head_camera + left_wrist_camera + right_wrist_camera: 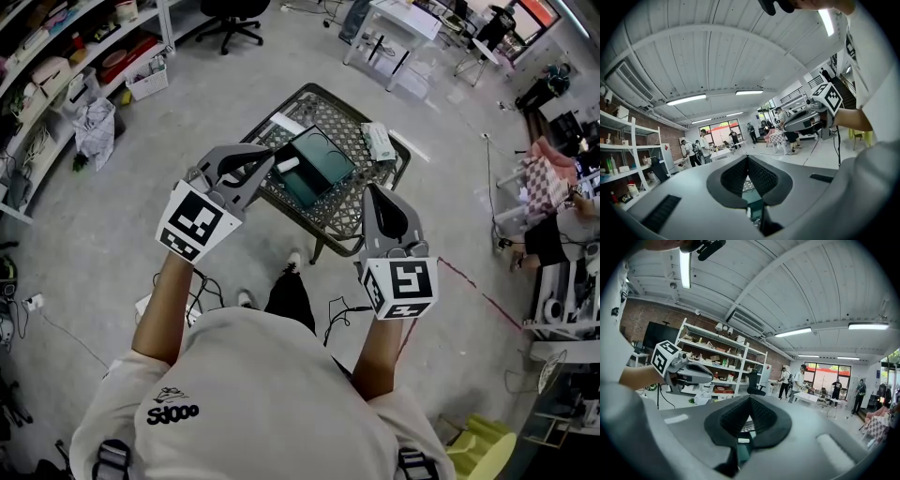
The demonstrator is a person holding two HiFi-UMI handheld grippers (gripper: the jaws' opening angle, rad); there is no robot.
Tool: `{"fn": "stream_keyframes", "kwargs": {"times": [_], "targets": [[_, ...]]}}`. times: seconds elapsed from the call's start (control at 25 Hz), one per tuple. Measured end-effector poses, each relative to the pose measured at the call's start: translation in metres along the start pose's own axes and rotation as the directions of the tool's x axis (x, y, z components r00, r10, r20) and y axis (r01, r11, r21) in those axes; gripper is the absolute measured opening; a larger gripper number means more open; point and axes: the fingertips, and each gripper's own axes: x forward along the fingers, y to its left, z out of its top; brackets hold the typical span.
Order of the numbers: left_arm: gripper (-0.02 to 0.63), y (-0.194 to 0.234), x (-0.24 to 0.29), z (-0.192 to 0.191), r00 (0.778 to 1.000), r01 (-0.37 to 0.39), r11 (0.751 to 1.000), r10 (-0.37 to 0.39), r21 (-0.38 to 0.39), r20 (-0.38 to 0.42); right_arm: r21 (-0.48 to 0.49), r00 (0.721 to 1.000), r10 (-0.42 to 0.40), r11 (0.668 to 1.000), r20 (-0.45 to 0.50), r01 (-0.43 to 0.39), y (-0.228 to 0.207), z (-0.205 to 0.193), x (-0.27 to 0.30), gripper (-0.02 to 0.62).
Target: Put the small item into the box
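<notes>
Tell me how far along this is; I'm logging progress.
Nothing looks done yet. The left hand-held gripper and right hand-held gripper are both shut and empty, held near the table. The small white item lies at the left edge of the green box, seemingly not inside. Grasping it and putting it in remain.

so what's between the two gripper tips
The dark green box on the lattice table, with the small white item at its edge nearest the left gripper; the right gripper is opposite. The head view shows it.
</notes>
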Motion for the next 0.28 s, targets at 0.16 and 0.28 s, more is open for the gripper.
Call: {"fn": "stream_keyframes", "kwargs": {"times": [0.16,0.28], "targets": [[0.006,-0.0014,0.0012,0.0023,1.000,0.002,1.000,-0.002,-0.003,-0.001,0.003,1.000,0.002,1.000,-0.004,-0.002,-0.0020,-0.0010,-0.0010,0.011],[0.006,-0.0027,0.0016,0.0051,1.000,0.002,1.000,-0.002,-0.001,-0.002,0.003,1.000,0.004,1.000,-0.003,-0.004,-0.0033,0.0008,-0.0028,0.011]]}}
